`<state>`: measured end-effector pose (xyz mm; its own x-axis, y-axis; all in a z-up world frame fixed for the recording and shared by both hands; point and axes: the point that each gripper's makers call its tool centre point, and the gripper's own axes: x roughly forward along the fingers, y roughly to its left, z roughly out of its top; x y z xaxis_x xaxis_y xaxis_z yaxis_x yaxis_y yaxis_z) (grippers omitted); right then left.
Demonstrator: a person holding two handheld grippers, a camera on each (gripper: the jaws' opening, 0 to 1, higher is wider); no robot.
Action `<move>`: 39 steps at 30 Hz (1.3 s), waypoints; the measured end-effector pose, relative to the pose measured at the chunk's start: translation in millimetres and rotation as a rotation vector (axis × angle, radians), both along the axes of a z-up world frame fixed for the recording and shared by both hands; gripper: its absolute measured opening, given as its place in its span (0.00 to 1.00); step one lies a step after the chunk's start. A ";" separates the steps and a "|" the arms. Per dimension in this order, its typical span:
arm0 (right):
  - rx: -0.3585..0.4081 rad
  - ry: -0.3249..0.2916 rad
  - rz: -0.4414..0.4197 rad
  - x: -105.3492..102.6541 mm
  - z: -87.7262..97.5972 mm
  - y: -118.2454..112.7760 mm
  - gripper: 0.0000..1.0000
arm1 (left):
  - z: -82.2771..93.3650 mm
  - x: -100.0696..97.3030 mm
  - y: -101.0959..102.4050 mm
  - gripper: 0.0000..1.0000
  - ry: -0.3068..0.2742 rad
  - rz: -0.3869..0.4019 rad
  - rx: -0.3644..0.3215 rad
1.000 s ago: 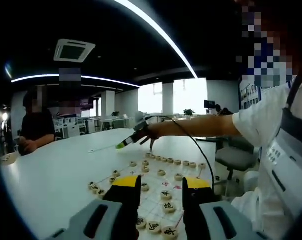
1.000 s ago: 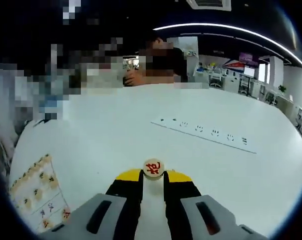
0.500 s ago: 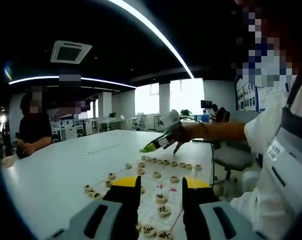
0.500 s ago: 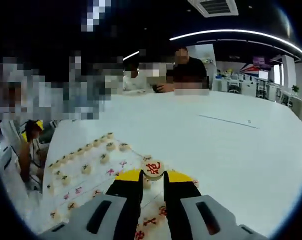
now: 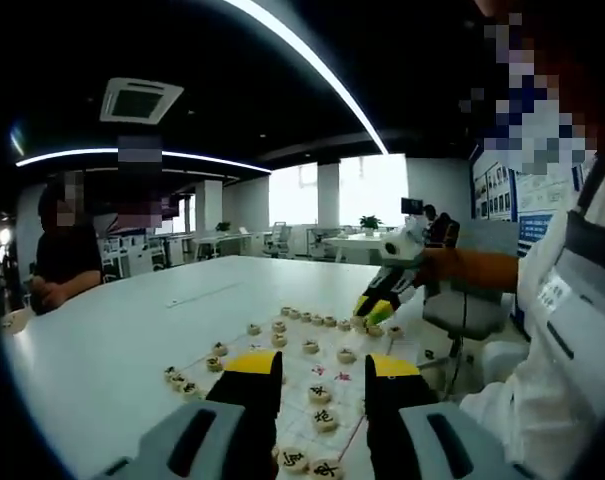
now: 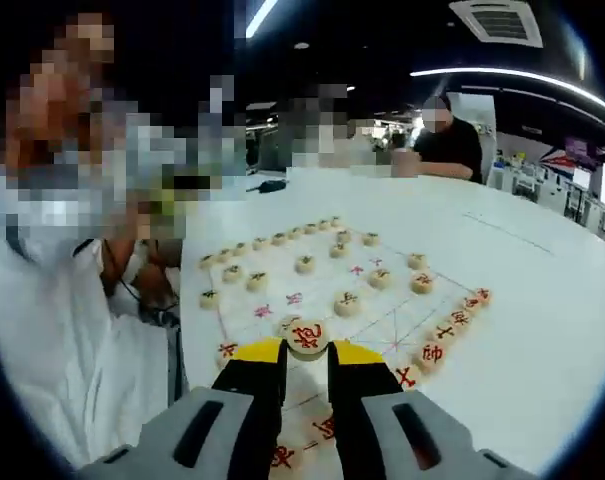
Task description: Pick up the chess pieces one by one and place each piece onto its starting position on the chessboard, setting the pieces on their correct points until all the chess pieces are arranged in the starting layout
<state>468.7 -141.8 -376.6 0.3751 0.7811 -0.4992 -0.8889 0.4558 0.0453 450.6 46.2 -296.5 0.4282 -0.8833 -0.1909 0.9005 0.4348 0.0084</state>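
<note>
White tabletop (image 6: 542,330) is carrying the chessboard (image 6: 327,300) in an open office under ceiling light strips; you are holding the right gripper (image 6: 307,365) low above the board's near edge, its jaws pinching a red-marked chess piece (image 6: 307,336); your left gripper (image 5: 322,385) is hovering over the board with jaws parted, gripping nothing.

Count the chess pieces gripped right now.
1: the red-marked piece in the right gripper, over the chessboard. The left gripper holds none.
</note>
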 end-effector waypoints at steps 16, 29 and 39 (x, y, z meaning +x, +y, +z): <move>-0.094 0.023 0.031 -10.0 -20.3 11.5 0.18 | 1.3 -0.2 0.2 0.35 0.003 0.002 -0.009; -0.080 -0.001 0.045 -10.9 -16.9 12.0 0.35 | 2.3 0.9 -0.1 0.35 0.003 0.005 -0.013; 0.163 -0.155 -0.217 42.3 59.6 -20.7 0.36 | 1.8 4.6 2.2 0.35 0.019 0.022 -0.019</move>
<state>511.0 -162.6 -317.0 0.6034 0.7398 -0.2977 -0.7739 0.6333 0.0050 455.2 48.4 -294.8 0.4442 -0.8771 -0.1828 0.8905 0.4546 -0.0174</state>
